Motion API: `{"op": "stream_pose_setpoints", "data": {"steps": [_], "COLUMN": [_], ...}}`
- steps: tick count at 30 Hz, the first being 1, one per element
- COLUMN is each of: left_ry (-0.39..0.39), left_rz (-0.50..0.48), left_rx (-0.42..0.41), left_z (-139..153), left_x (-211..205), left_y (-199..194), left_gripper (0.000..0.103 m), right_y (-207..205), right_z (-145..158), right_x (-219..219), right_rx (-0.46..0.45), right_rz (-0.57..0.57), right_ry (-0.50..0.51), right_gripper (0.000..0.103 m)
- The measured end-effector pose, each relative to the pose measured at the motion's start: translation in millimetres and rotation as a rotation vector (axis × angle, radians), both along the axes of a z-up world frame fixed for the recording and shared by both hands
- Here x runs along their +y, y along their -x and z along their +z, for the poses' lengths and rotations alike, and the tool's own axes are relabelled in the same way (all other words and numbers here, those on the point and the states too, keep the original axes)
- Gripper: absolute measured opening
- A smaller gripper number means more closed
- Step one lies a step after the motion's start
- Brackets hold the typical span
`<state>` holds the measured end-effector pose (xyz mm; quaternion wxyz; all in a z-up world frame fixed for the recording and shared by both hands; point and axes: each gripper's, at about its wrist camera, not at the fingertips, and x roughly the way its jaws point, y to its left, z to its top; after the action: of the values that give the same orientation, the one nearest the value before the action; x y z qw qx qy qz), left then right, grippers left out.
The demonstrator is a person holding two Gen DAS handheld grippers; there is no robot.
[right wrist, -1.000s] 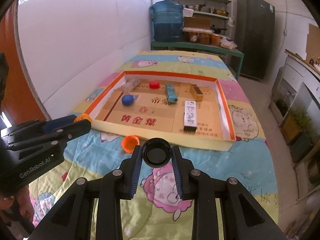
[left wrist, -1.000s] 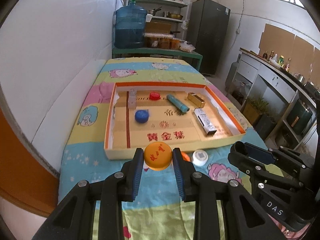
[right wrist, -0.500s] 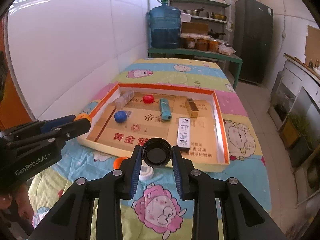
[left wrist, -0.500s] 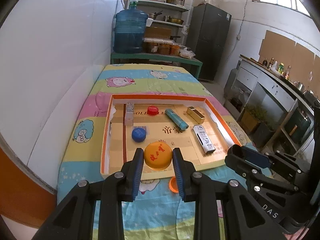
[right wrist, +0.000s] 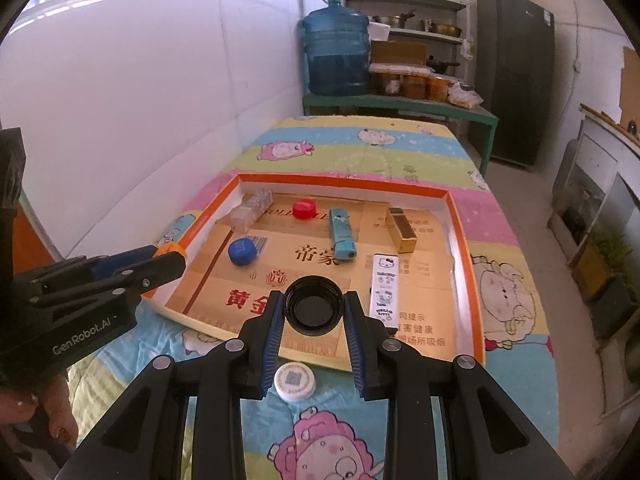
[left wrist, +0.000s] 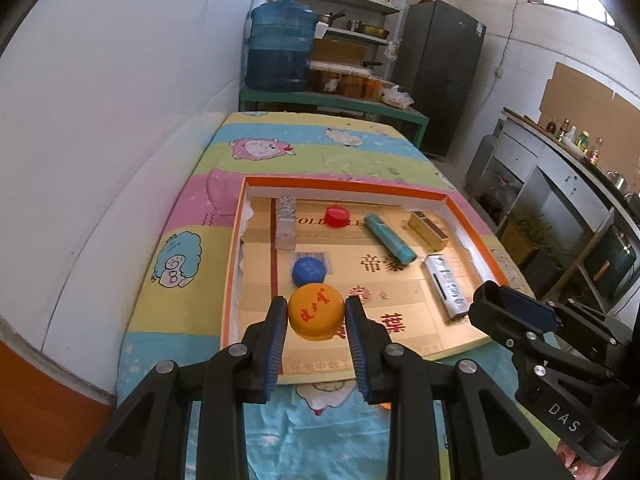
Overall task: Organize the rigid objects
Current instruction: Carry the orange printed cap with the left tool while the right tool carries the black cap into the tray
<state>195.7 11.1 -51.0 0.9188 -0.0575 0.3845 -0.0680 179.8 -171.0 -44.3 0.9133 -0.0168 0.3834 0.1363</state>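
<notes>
We hold two caps, one in each claw, both over the near part of the tray. In the left wrist view our left claw pinches the orange cap: the cap sits right between the blue pads, touching both, top side up with red writing on it. It hangs over the tray's cardboard floor, just in front of the blue cap that lies inside.

In the right wrist view our right claw pinches the black cap the same way, gripped at its sides by both pads, hollow side facing the camera. It hangs above the near edge of the tray, with the white box bearing cartoon print just to its right on the tray floor.

Farther back in the tray lie the red cap, the teal lighter, the gold box and a clear block by the left wall, all well apart from both claws.

On the striped cloth outside the tray, a white cap lies just below the right claw's pads. The left claw shows at the left edge of this view, the orange cap peeking at its tip.
</notes>
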Motion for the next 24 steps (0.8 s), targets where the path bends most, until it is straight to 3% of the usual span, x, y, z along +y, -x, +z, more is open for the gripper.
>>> {"op": "stream_pose_setpoints", "data": {"steps": [24], "left_ry": [-0.021], "left_rz": [0.036], "left_rx": [0.076], "left_z": [-36], "left_x": [12], "left_y": [-46], "left_gripper": [0.030], "right_y": [-54], "right_z": [-34], "right_x": [10], "right_rx": [0.064], "right_rz": [0.036], "right_ry": [-0.013], "right_gripper": [0.030]}}
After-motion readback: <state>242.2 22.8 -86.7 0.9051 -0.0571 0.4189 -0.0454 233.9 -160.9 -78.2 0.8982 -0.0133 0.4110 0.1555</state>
